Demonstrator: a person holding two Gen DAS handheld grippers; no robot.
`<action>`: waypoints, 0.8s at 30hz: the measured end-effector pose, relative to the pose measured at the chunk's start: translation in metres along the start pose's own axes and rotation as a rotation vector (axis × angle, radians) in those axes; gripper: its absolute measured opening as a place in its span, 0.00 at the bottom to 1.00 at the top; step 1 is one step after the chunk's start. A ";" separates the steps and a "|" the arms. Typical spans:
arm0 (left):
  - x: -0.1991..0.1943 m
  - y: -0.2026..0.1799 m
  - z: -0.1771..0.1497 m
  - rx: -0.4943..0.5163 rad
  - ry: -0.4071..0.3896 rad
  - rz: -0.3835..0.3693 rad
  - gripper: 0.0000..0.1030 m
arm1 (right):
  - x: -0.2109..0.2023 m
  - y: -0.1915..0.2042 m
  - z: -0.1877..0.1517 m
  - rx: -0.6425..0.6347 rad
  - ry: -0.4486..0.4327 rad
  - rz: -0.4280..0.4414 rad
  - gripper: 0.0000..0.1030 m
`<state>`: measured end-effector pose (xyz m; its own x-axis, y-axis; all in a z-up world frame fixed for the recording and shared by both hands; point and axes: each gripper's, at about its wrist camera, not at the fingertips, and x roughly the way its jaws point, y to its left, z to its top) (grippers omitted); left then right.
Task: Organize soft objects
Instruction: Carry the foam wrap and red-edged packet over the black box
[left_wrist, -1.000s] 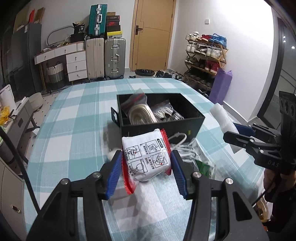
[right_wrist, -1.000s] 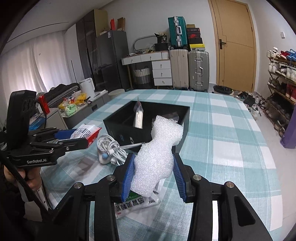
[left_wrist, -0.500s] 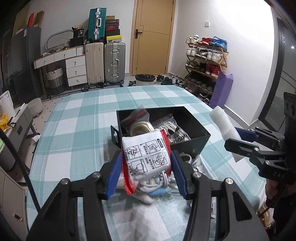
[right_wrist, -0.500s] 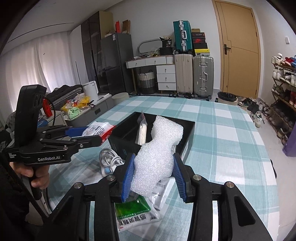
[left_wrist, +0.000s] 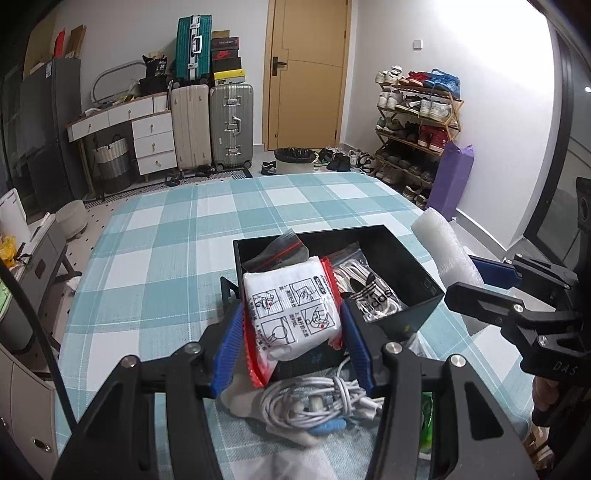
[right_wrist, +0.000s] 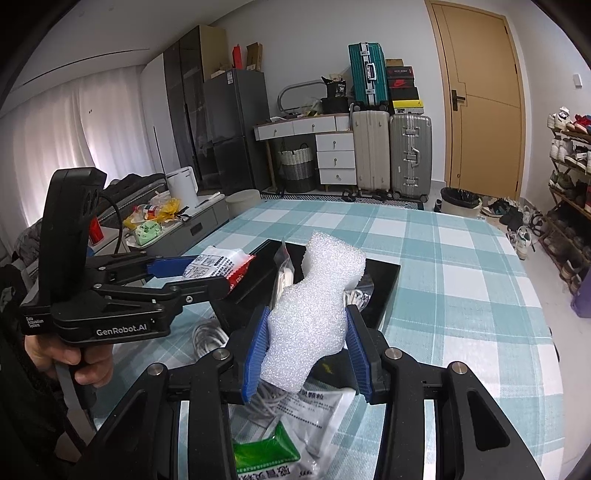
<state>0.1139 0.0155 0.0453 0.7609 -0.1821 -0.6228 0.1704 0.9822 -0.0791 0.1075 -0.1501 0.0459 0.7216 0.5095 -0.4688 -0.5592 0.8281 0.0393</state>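
My left gripper (left_wrist: 291, 332) is shut on a white packet with red edges and printed pictures (left_wrist: 291, 310). It holds the packet above the near left edge of the black box (left_wrist: 406, 258). The box holds bagged white cables and a grey bag. My right gripper (right_wrist: 306, 354) is shut on a white foam piece (right_wrist: 317, 310) and holds it over the box's near side (right_wrist: 384, 291). The left gripper (right_wrist: 207, 275) with its packet (right_wrist: 218, 264) shows in the right wrist view. The foam (left_wrist: 443, 251) shows at the right in the left wrist view.
A bundle of white cable (left_wrist: 317, 402) lies on the checked tablecloth (left_wrist: 166, 258) just in front of the box. A white and green pouch (right_wrist: 295, 424) lies under the right gripper. Suitcases, drawers and a shoe rack stand beyond the table.
Both grippers have risen and moved forward toward the black box with their loads. The packet now hangs over the box's near edge and the foam over its near side.
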 end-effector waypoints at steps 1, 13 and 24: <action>0.001 0.000 0.001 -0.003 0.000 -0.001 0.50 | 0.002 -0.001 0.002 0.000 -0.001 0.000 0.40; 0.020 -0.005 0.011 0.015 0.005 -0.003 0.50 | 0.032 -0.008 0.015 -0.008 0.008 -0.013 0.40; 0.046 -0.004 0.010 0.013 0.031 -0.002 0.50 | 0.057 -0.017 0.018 -0.002 0.024 -0.039 0.40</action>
<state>0.1547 0.0032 0.0249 0.7407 -0.1828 -0.6465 0.1803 0.9811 -0.0708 0.1657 -0.1311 0.0348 0.7329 0.4712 -0.4907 -0.5319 0.8466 0.0186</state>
